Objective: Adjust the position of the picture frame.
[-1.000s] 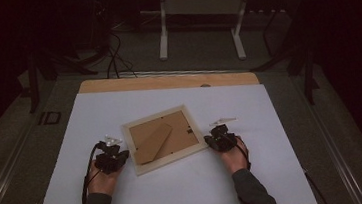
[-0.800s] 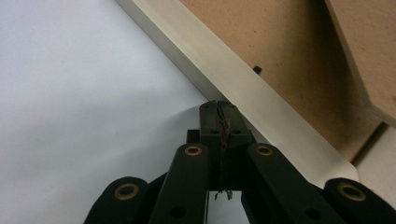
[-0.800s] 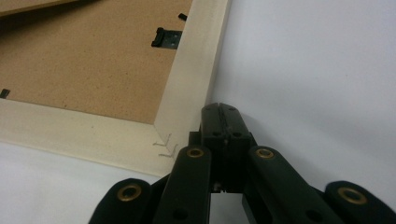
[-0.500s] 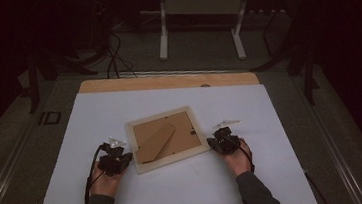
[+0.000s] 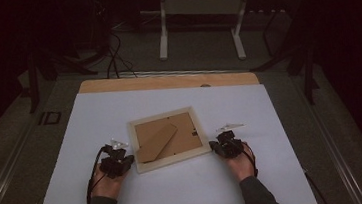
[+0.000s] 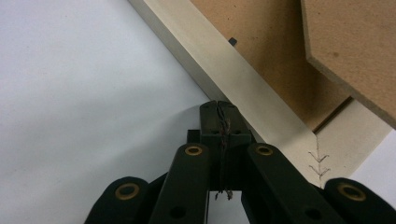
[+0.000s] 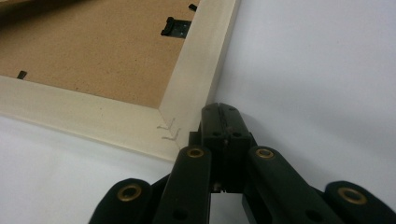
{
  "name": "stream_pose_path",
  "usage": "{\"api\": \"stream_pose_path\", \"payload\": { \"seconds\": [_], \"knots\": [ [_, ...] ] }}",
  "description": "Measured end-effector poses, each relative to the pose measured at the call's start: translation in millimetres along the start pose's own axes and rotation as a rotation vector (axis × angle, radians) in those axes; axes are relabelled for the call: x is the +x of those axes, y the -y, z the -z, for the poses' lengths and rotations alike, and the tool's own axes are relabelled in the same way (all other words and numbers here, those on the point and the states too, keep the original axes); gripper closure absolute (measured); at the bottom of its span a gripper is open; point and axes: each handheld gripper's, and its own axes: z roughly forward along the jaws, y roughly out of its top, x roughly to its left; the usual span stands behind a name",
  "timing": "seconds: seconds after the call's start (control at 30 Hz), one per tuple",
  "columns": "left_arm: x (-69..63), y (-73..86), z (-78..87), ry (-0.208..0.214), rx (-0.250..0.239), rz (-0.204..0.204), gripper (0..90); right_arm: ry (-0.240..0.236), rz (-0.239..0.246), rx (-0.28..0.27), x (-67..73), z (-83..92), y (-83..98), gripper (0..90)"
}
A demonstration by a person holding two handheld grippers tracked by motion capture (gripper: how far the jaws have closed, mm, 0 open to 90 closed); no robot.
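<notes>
High view: a picture frame (image 5: 168, 138) lies face down, backing board up, at the middle of the white table (image 5: 286, 172), with the left gripper (image 5: 117, 164) just beside its near-left corner and the right gripper (image 5: 227, 144) just beside its near-right corner.

Left gripper view: jaws pressed together on nothing, tips at the frame's pale wooden edge.

Right gripper view: jaws likewise closed and empty, against the frame's outer side near a stapled corner.

Both seem placed to nudge or square the frame; next likely calls for even pushes from both sides.
</notes>
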Motion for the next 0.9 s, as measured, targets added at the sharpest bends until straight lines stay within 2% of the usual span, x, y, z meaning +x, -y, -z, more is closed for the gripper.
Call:
{"api": "stream_pose_path", "payload": {
  "seconds": [0.5, 0.6, 0.9],
  "knots": [
    [-4.3, -4.3, -4.7, -0.023, -0.011, -0.01, 90.0, -0.011, -0.018, -0.011, -1.6, 6.6, 9.1, 90.0],
    [-5.4, -5.9, -6.5, -0.028, -0.016, -0.016, 90.0, -0.019, -0.042, -0.025, -2.8, 9.2, 14.0, 90.0],
    [-6.2, -6.8, -8.3, -0.025, -0.024, -0.023, 90.0, -0.02, -0.041, -0.02, -2.1, 13.6, 18.4, 90.0]
  ]
}}
